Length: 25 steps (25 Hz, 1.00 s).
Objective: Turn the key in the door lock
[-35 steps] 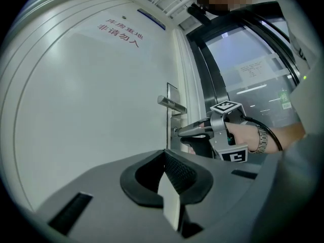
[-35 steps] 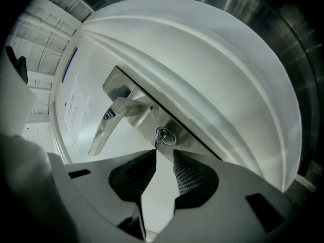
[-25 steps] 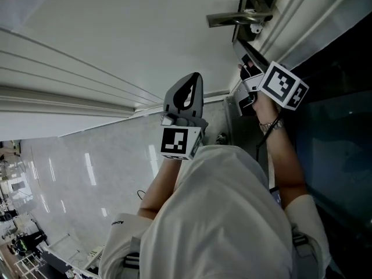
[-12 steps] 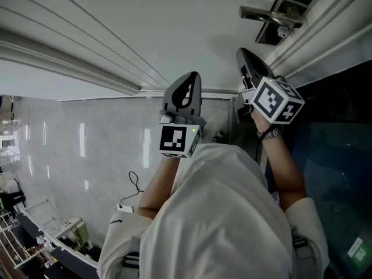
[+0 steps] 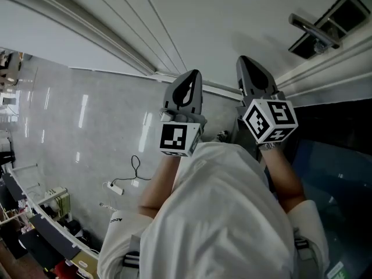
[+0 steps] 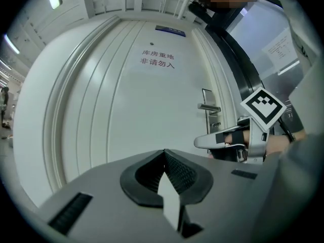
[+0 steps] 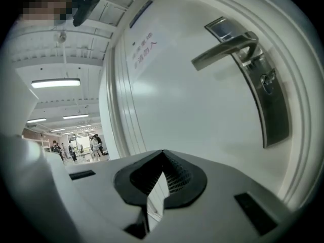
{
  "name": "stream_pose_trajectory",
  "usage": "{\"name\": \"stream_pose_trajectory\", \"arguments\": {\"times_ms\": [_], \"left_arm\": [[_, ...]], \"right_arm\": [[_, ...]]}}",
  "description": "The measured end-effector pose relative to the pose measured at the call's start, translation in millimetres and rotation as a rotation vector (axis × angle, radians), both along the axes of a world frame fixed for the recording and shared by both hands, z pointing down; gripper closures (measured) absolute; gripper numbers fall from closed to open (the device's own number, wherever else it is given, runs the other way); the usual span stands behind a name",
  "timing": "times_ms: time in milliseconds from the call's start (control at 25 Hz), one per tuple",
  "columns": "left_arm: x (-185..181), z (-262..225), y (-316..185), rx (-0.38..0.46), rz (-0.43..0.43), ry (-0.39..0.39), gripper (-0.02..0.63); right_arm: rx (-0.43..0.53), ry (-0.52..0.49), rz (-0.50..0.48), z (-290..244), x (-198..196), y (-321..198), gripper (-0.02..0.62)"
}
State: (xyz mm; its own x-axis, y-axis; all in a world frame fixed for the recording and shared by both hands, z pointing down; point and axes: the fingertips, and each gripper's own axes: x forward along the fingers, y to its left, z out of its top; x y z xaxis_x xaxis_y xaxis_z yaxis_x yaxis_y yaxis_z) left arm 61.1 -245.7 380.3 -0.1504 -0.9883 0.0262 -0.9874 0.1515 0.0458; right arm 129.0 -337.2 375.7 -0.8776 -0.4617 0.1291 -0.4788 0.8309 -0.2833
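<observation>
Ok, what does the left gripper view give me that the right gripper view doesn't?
Only the left gripper view: the right gripper held out before the door, and what looks like a posted sheet on the glass to the door's right. Only the right gripper view: the lock plate close up with its cylinder, though I can't make out a key, and a lit hall with people beside the door. Both: the white door, its lever handle, the sign, and each view's own jaws shut on nothing.

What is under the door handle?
Under the door handle, a lock sits on the long metal plate. Whether anything is stuck in it is too small to tell.
</observation>
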Motion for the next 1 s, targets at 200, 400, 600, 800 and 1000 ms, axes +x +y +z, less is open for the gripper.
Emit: {"name": "stream_pose_trajectory", "arguments": {"times_ms": [200,400,600,800,1000], "left_arm": [[-25,-3,28,0.006,-0.054,0.007,0.597],[-56,-1,57,-0.008,-0.087,0.012,0.597],[-92,-1,90,-0.010,-0.120,0.029,0.598],[-114,2,114,-0.011,-0.124,0.034,0.597],[-140,4,133,-0.010,-0.155,0.027,0.597]], "right_arm": [[0.120,-0.006,-0.093,-14,-31,46,0.592],[0.150,-0.023,-0.177,-13,-71,90,0.592],[0.149,-0.001,-0.235,-7,-108,132,0.592],[0.185,0.010,-0.255,-7,-134,164,0.592],[0.171,0.017,-0.274,0,-161,178,0.592]]}}
